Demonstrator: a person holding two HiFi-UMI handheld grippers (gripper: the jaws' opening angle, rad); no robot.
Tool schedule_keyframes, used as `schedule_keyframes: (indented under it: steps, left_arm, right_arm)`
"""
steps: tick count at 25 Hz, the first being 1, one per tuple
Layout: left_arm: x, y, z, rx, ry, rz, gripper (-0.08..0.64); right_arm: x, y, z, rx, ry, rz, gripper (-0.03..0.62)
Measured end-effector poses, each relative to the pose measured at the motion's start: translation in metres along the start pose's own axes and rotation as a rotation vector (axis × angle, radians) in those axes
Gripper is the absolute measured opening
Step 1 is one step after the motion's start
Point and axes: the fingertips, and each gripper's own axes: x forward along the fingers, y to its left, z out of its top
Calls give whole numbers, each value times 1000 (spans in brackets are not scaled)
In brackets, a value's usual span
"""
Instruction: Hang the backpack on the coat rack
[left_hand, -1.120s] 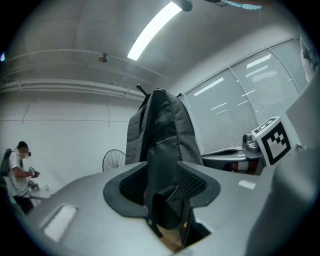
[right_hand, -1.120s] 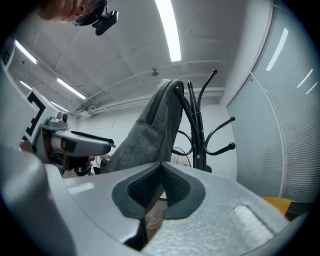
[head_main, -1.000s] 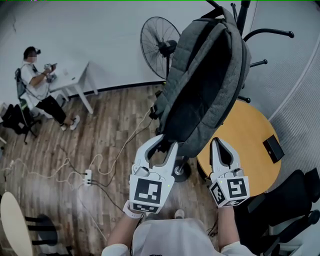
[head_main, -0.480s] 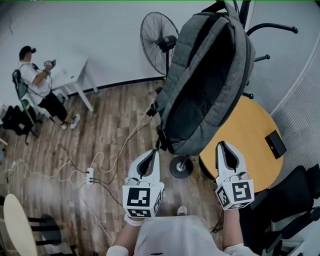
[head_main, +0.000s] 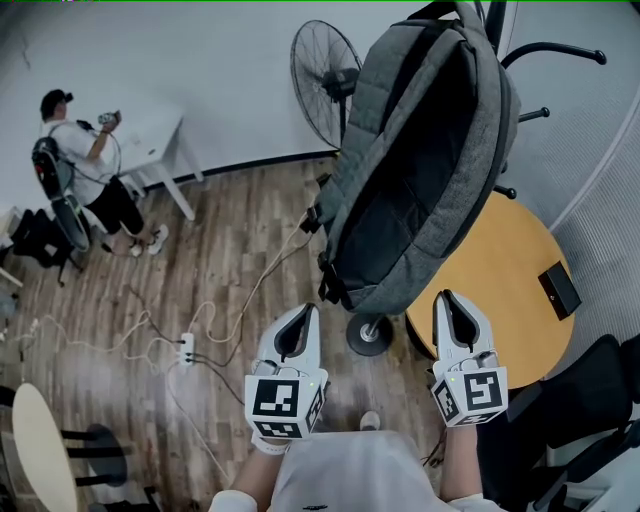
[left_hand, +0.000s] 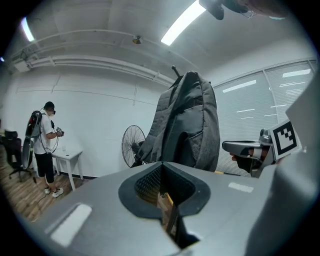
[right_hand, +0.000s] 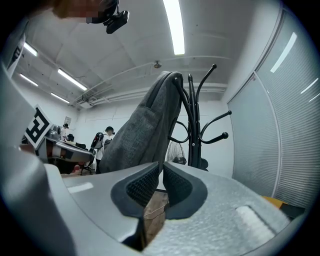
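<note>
So the big grey backpack (head_main: 420, 160) is up at 12 to 1 o'clock from where the person stands, top end hooked over the black coat rack (right_hand: 195, 135) and the rest dangling above the floor, with its lower end beside the round yellow counter (head_main: 500, 280) at about 3 o'clock. What's different from a second ago: back then the left gripper (head_main: 307, 312) had its jaws wide open right up at the bottom corner of the bag, basically around the edge of it. Now it has dropped away to roughly 7 o'clock, clear of the bag, and it's clenched with nothing in it. Its own camera shows just floor and room past the tips. The right gripper (head_main: 446, 300) at around 5 o'clock is clenched and empty too, also below the bag and not touching, and it has barely shifted. The bag itself hasn't slumped or swung noticeably as the support came off. So nobody is holding it and the rack is taking the whole weight. I'd call the hanging part done, unless the strap slips, and I can't really see how it sits on the hook.
</note>
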Motion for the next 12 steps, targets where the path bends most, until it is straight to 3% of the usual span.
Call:
schedule_keyframes:
  steps: [12]
  left_arm:
    - [9,4,8,-1,-18,-3,17]
  right_arm:
    - [3,3,1,-8,9,27,15]
